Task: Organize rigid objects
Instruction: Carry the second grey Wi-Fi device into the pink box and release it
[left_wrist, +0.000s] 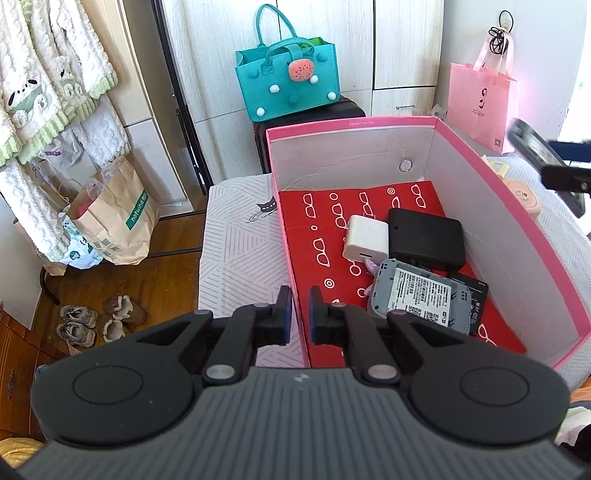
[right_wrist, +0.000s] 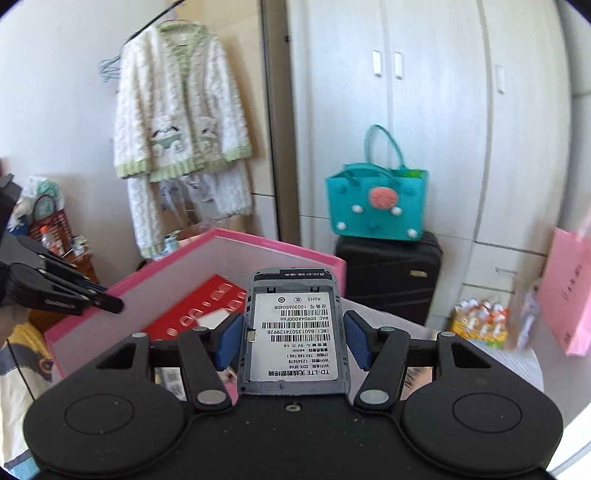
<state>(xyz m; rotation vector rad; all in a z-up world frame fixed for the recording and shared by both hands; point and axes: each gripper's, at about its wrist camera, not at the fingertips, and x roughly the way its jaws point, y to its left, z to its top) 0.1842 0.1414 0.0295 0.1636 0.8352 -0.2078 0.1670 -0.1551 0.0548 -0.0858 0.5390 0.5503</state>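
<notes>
Router (right_wrist: 293, 332) clamped in right tool (right_wrist: 293, 341)

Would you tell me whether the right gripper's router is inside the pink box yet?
Not yet: the right gripper holds the router above the pink box.

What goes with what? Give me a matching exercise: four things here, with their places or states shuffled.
1. white charger
2. teal felt bag
3. pink paper bag
4. right tongs

A. on the black suitcase
B. shut on the grey TD-LTE router
C. in the pink box
D. hanging from a hook

Pairs: 1-C, 2-A, 3-D, 4-B
</notes>
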